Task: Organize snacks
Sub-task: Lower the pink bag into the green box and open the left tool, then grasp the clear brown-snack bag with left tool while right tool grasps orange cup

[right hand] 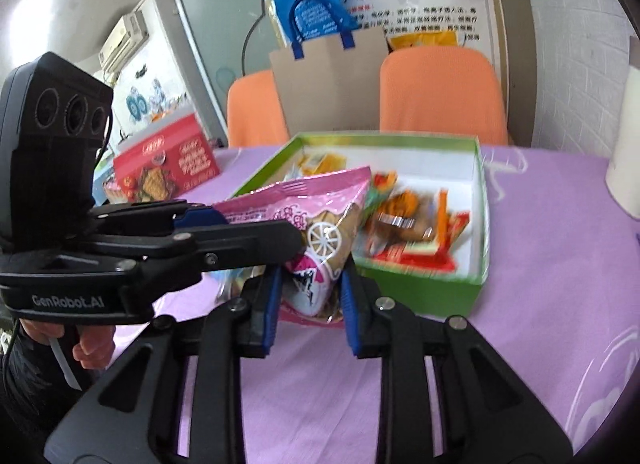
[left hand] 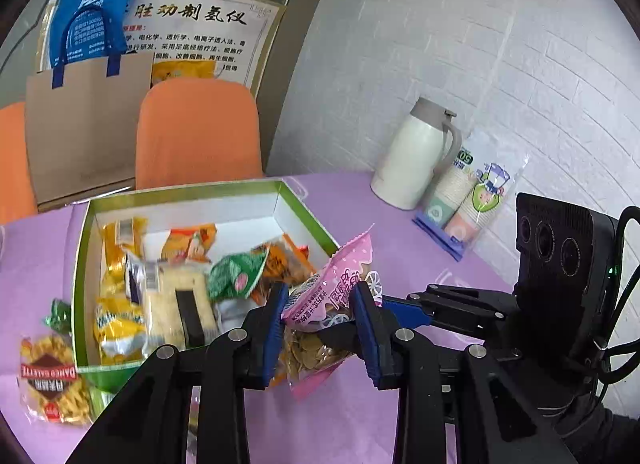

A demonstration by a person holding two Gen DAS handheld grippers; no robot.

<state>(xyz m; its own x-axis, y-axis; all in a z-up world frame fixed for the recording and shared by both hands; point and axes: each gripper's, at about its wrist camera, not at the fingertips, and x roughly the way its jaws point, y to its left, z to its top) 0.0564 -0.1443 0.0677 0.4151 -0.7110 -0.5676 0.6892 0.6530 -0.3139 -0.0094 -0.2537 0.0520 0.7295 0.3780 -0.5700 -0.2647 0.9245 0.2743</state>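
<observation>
Pink snack bag [left hand: 332, 296] clamped by left gripper [left hand: 322, 324] and right gripper [right hand: 308, 296], above purple tablecloth [right hand: 560, 264]

White brick wall [left hand: 460, 44] — orange chairs [left hand: 198, 132], perhaps two.

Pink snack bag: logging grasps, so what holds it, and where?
Both tongs: left tongs pinch the pink plastic snack bag mid-body; right tongs pinch its lower end.
</observation>
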